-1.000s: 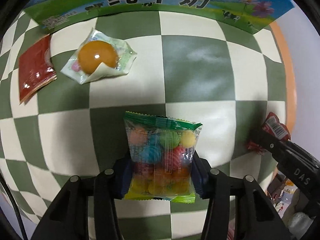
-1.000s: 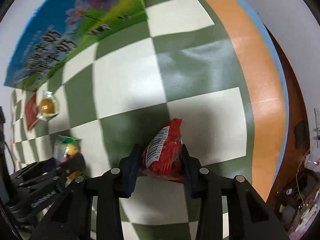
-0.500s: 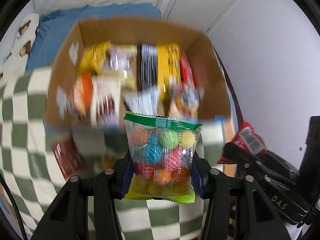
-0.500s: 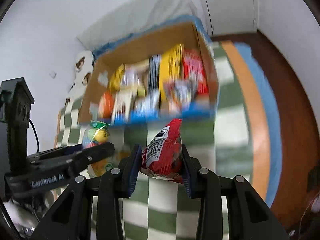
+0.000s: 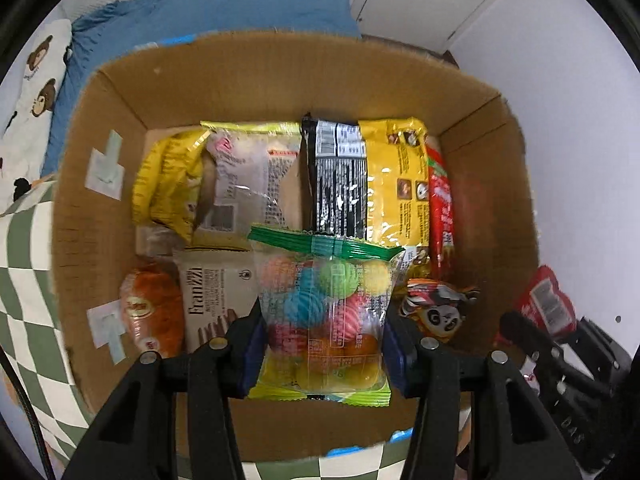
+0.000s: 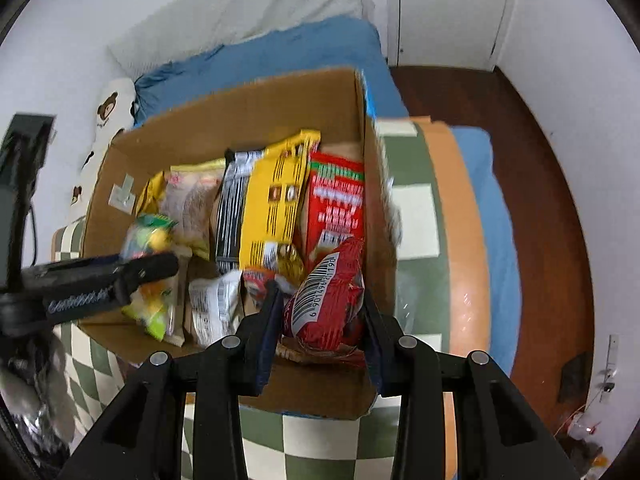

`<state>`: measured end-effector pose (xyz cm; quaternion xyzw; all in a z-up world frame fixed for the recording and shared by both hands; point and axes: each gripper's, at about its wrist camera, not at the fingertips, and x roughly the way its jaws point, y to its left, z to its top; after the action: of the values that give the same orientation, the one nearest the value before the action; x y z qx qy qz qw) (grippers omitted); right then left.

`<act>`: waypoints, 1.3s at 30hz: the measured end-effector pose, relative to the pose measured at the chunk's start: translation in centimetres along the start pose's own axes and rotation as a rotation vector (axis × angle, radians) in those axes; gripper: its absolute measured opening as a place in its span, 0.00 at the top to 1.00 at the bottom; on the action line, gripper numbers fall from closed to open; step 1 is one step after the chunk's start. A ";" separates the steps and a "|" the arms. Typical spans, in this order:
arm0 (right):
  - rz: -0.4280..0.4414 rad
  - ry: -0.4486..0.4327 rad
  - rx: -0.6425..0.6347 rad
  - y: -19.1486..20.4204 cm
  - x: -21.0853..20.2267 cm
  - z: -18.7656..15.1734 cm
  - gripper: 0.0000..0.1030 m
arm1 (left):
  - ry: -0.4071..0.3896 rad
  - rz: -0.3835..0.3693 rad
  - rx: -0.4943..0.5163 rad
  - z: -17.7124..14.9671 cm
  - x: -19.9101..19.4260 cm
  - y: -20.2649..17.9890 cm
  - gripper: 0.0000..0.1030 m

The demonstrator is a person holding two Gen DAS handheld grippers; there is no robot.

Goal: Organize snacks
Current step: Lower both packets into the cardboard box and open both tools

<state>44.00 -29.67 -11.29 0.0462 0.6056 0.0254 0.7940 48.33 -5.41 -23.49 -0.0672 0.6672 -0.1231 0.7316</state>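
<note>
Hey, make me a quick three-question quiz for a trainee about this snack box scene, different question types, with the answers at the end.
1. True or false: the left gripper is empty.
2. Multiple choice: what does the right gripper hold? A) a black packet B) a red packet with a barcode C) a croissant
3. Short answer: where do both held packets hang?

Key
1. False: it is shut on the clear bag of coloured candy balls.
2. B: the red packet.
3. Over the open cardboard box, which already holds snacks such as the yellow packet and the black packet.
</note>
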 end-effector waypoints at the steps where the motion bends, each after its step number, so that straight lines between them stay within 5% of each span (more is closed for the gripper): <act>1: -0.001 0.008 0.002 0.0 0.3 -0.5 0.61 | 0.003 0.004 0.002 0.1 0.5 -0.1 0.54; 9: -0.001 0.074 0.031 -0.2 3.2 -1.8 0.56 | 0.044 0.022 -0.002 1.9 3.0 0.0 0.50; 13: 0.002 0.076 0.015 0.6 3.5 -1.9 0.35 | 0.011 0.040 0.005 2.3 2.9 -0.1 0.23; 15: 0.004 0.077 0.004 1.2 3.4 -1.9 0.25 | 0.000 0.043 0.006 2.2 2.2 0.1 0.23; 24: -0.024 0.044 -0.004 2.0 2.5 -2.3 0.12 | -0.086 0.065 0.006 -0.5 -2.2 1.0 0.23; 39: -0.085 -0.156 -0.023 4.0 -3.7 -4.8 0.11 | -0.346 0.154 0.030 -8.2 -8.9 1.5 0.23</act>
<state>38.41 -25.88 -8.58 0.0133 0.5428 -0.0052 0.8397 39.64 -1.02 -16.18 -0.0254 0.5325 -0.0634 0.8437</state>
